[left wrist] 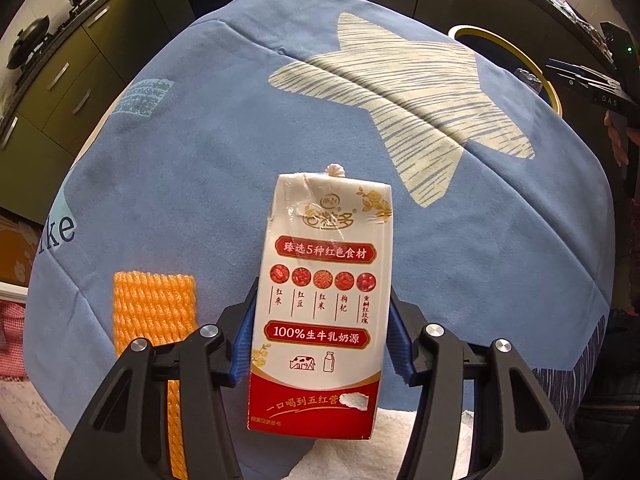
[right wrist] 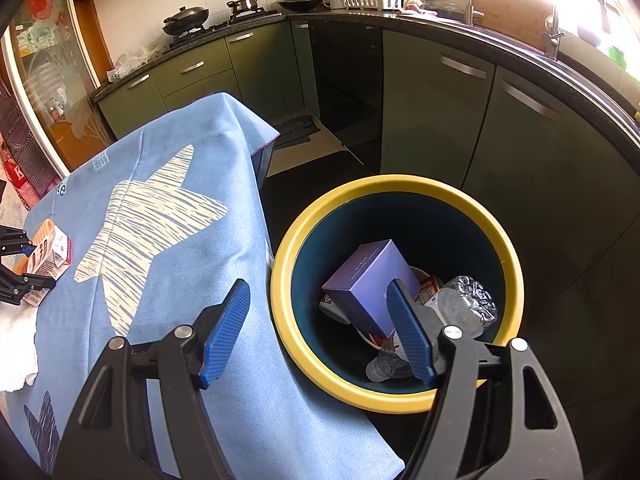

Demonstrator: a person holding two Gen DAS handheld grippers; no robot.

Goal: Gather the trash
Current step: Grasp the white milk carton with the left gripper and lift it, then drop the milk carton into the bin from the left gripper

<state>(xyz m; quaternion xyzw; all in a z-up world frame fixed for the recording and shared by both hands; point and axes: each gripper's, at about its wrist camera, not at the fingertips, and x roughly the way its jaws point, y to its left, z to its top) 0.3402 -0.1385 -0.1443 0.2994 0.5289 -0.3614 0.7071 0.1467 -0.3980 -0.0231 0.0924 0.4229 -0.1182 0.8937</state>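
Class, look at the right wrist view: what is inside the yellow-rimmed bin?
Inside the bin: a purple box, a crushed clear bottle and printed packaging beneath. The box and the right gripper cover the rest.

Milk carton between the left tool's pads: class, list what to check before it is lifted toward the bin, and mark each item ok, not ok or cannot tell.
1. Milk carton sits between the left tool pads: ok.
2. Pads pressing firmly on both sides: cannot tell.
3. Orange foam net is outside the grip, beside it: ok.
4. Yellow-rimmed bin is uncovered and has room above the purple box: ok.
5. Right tool is empty, but hangs over the bin's near rim: not ok.
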